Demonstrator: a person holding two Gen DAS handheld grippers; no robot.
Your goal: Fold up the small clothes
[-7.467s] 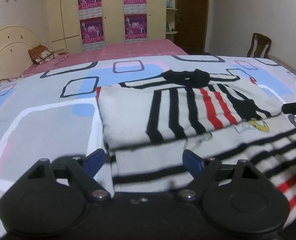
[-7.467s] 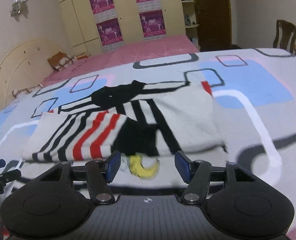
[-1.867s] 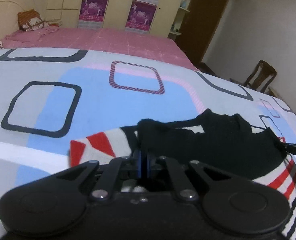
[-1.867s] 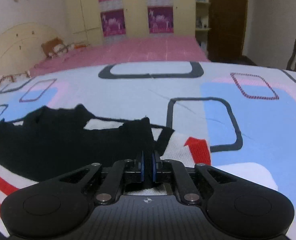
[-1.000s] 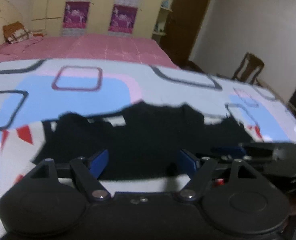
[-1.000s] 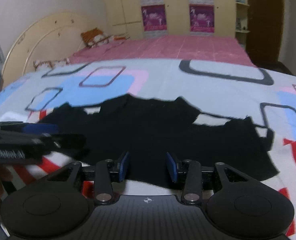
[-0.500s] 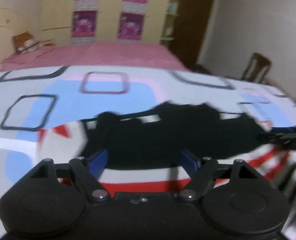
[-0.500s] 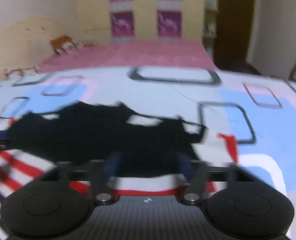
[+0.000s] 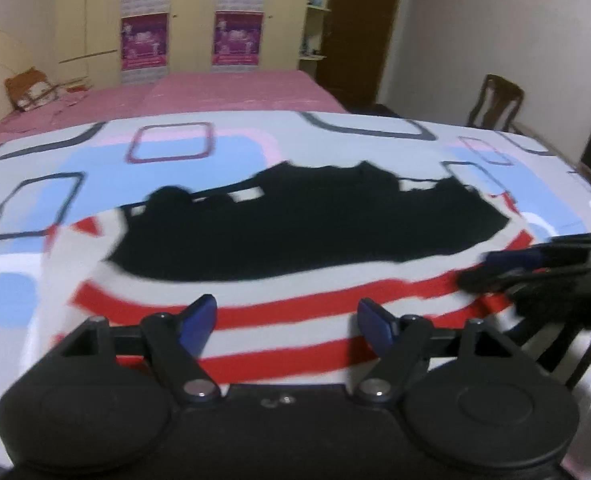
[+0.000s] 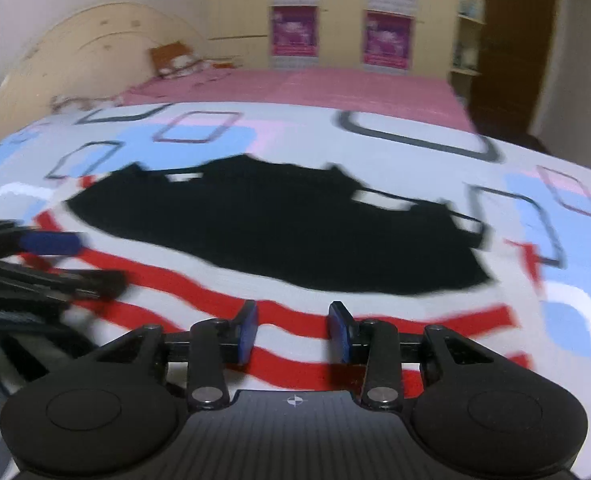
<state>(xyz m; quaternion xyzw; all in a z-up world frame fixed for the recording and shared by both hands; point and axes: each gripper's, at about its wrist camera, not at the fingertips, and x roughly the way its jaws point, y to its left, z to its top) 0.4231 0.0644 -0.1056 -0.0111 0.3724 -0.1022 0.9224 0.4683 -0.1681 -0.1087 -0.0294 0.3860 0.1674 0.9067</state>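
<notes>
L gripper [image 9: 287, 316] & R gripper [image 10: 293, 332]: both clenched on the striped garment [image 9: 295, 248] ~2 s ago, now let go, jaws apart, empty, hovering at its near edge; garment flat mid-bedsheet [image 9: 95, 160], so I log fold laid, next fold pending.

— Where does the garment [image 9: 295, 264] lie?
— On the bedcover [image 9: 35, 216], straight ahead of both tongs, its near part beneath their open tips.
— And the tongs themselves?
— The right gripper [image 9: 507, 264] is off to the right of the left gripper [image 9: 287, 316], over the garment's right part.
— Behind it all?
— A bed [image 9: 231, 92], then the wardrobe [image 9: 191, 20]; a chair [image 9: 495, 104] far right.
</notes>
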